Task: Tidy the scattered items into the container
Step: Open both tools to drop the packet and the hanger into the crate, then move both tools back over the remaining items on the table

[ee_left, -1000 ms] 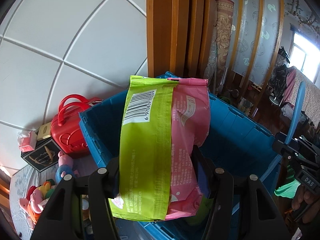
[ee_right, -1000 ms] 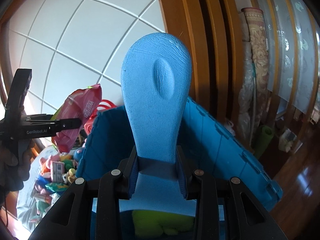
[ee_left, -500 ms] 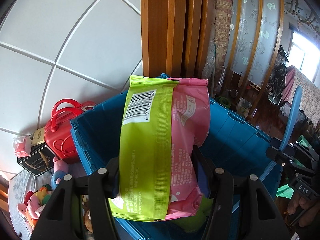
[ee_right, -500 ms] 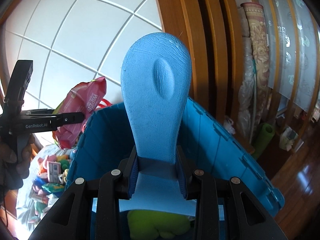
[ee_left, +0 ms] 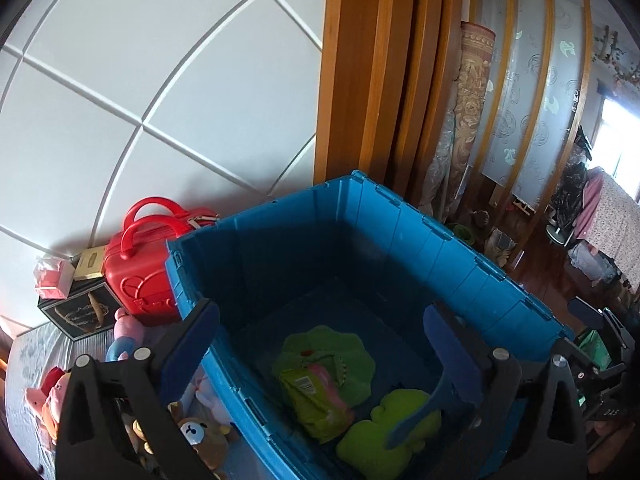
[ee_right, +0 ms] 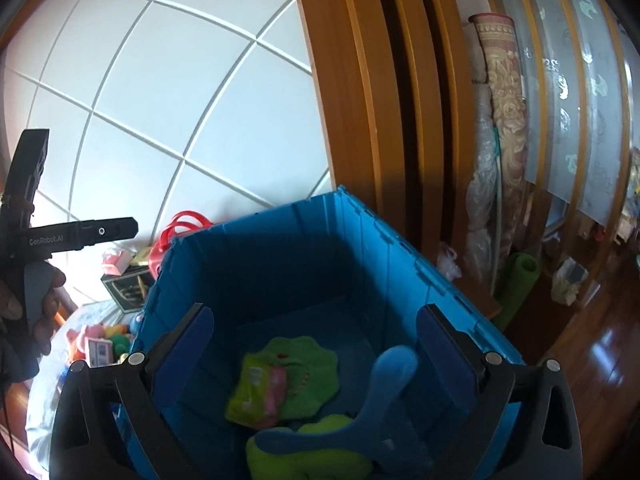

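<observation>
The blue plastic bin [ee_left: 460, 256] stands against the wall, also in the right wrist view [ee_right: 400, 248]. Both grippers hang above it. My left gripper [ee_left: 320, 344] is open and empty. My right gripper [ee_right: 312, 344] is open and empty. In the bin lie the green-and-pink snack packet [ee_left: 316, 396] [ee_right: 260, 392], a green frilly cloth [ee_left: 344, 356] [ee_right: 308, 372], a green plush [ee_left: 380, 436] [ee_right: 304, 456] and the blue paddle-shaped piece [ee_right: 360, 420] [ee_left: 416, 420].
Left of the bin on the patterned table are a red toy case [ee_left: 140, 264], a black box [ee_left: 80, 312], a small pink box [ee_left: 52, 280], and several plush toys [ee_left: 196, 436]. Wooden door frames [ee_left: 360, 80] rise behind. The left gripper's body [ee_right: 76, 236] shows at the left.
My left gripper opened and the snack packet dropped into the bin. My right gripper opened and the blue paddle-shaped piece dropped into the bin.
</observation>
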Action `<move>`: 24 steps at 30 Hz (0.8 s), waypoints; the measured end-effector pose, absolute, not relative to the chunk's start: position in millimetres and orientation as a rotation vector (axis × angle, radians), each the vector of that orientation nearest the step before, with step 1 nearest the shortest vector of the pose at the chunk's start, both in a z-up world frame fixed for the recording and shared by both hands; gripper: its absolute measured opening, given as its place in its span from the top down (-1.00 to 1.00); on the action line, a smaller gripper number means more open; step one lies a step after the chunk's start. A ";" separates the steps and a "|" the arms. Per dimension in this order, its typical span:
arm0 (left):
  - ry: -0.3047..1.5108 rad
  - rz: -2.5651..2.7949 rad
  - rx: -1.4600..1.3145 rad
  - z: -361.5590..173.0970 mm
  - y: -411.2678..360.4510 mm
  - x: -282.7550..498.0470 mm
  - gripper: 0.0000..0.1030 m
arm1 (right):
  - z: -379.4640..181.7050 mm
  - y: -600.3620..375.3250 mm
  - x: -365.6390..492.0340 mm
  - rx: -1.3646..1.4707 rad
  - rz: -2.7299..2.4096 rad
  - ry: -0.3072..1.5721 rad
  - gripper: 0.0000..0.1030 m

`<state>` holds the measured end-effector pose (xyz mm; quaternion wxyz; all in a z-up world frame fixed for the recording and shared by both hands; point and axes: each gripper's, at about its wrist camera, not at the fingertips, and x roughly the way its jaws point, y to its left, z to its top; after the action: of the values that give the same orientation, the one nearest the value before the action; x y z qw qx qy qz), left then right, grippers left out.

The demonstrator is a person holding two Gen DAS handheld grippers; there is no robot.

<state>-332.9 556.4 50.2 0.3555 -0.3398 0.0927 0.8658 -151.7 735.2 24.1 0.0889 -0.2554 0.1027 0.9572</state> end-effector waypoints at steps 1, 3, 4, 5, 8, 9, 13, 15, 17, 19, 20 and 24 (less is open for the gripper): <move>0.234 2.238 -0.885 48.8 553.0 -333.1 -1.00 | 24.6 733.9 -151.2 -0.761 2.849 0.306 -0.99; 0.223 2.242 -0.894 46.7 545.5 -333.9 -1.00 | 25.8 730.6 -151.2 -0.762 2.851 0.304 -0.99; 0.220 2.246 -0.897 45.5 541.8 -334.1 -1.00 | 26.4 729.2 -151.0 -0.761 2.854 0.302 -0.99; 0.218 2.249 -0.900 44.5 538.0 -333.5 -1.00 | 26.9 727.3 -150.6 -0.760 2.857 0.301 -0.99; 0.212 2.262 -0.906 43.0 525.9 -331.2 -1.00 | 30.1 721.2 -150.6 -0.757 2.869 0.292 -0.99; 0.208 2.267 -0.909 42.9 521.5 -330.2 -1.00 | 31.1 719.1 -150.7 -0.757 2.874 0.288 -0.99; 0.197 2.286 -0.914 42.3 503.9 -324.6 -1.00 | 34.7 707.2 -149.6 -0.755 2.894 0.279 -0.99; 0.194 2.300 -0.917 41.4 494.7 -321.2 -1.00 | 37.0 701.7 -149.3 -0.754 2.904 0.275 -0.99; 0.187 2.316 -0.920 40.5 483.3 -317.3 -1.00 | 39.2 694.8 -147.9 -0.753 2.917 0.271 -0.99; 0.181 2.332 -0.925 39.2 470.2 -312.7 -1.00 | 40.8 688.0 -146.5 -0.751 2.934 0.266 -0.99; 0.179 2.341 -0.929 37.8 462.9 -310.3 -1.00 | 41.6 684.5 -145.9 -0.750 2.942 0.264 -0.99; 0.173 2.377 -0.960 27.9 430.2 -300.0 -1.00 | 43.9 666.1 -143.9 -0.752 2.986 0.253 -0.99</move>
<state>-300.0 430.2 27.9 0.2823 -0.3583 0.0644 0.8876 -143.9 666.1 43.9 0.0259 -0.2432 0.0820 0.9662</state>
